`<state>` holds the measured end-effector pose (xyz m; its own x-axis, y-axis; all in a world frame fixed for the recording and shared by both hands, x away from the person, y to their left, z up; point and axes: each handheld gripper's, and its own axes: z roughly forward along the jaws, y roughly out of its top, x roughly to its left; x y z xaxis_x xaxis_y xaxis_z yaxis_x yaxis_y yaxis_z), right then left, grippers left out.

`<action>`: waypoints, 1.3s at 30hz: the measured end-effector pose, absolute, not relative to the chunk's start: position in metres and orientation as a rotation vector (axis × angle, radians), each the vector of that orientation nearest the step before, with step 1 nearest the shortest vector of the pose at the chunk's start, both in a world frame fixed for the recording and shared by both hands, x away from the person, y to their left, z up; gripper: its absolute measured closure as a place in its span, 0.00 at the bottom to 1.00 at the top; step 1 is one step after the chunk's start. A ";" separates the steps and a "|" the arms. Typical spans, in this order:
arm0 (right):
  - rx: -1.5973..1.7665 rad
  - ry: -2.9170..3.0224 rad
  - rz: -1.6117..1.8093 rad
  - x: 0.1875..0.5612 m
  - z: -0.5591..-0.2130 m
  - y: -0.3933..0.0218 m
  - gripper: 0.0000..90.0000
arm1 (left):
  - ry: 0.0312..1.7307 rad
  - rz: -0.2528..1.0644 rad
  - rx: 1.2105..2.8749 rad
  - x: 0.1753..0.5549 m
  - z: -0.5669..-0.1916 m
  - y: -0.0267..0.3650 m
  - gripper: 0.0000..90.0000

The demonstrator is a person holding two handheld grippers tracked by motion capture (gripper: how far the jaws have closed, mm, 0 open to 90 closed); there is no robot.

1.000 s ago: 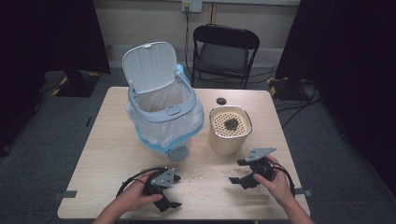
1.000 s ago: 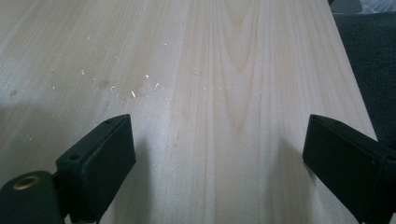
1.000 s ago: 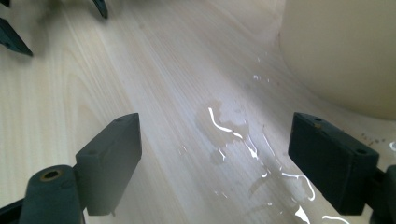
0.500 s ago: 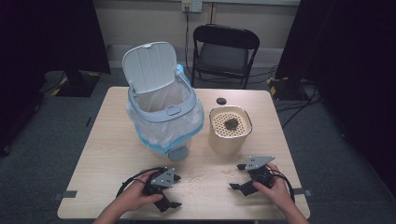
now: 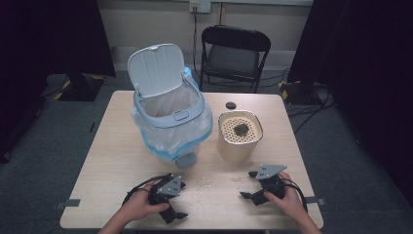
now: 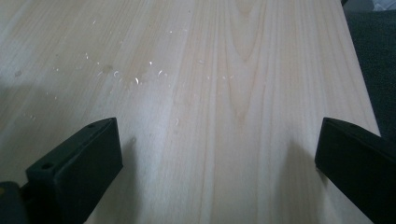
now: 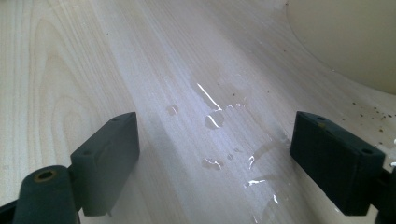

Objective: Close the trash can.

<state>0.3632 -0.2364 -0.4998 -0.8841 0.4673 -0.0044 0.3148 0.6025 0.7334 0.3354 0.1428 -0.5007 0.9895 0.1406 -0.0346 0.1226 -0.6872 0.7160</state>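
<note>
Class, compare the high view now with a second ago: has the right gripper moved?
Yes. The right gripper has drawn back toward the person, farther from the cream container, which stands in place.

One table [image 5: 122, 165], one lidded bin [image 5: 168, 117], one cream container [image 5: 238, 139], one black cap [image 5: 231, 105], one folding chair [image 5: 234, 53], two grippers: left [image 5: 176, 204], right [image 5: 249, 185].

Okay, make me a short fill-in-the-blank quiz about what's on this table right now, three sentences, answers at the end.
1. The lid of the bin stands ____.
2. The dark clump lies on the perforated top of the ____ container.
3. The jaws of the left gripper and of the right gripper are both ____, with bare table between them.

Answers: open; cream; open
</note>
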 end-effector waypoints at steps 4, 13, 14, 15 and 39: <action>0.650 2.633 1.147 0.363 -0.500 -0.236 0.17 | 0.231 0.012 2.316 0.336 -0.495 0.153 0.23; 0.647 2.635 1.148 0.363 -0.500 -0.236 0.16 | 0.348 -0.001 2.313 0.336 -0.478 0.176 0.18; 0.647 2.635 1.148 0.363 -0.500 -0.236 0.16 | 0.352 0.000 2.317 0.335 -0.476 0.179 0.18; 0.647 2.635 1.148 0.363 -0.500 -0.236 0.16 | 0.360 0.001 2.319 0.334 -0.474 0.182 0.18; 0.647 2.635 1.147 0.363 -0.500 -0.236 0.16 | 0.685 0.096 2.205 0.348 -0.413 0.283 0.18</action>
<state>0.3632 -0.2363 -0.4998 -0.8854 0.4649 -0.0045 0.3134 0.6039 0.7329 0.3485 0.2829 -0.4134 0.8499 0.5043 -0.1529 0.4431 -0.5268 0.7253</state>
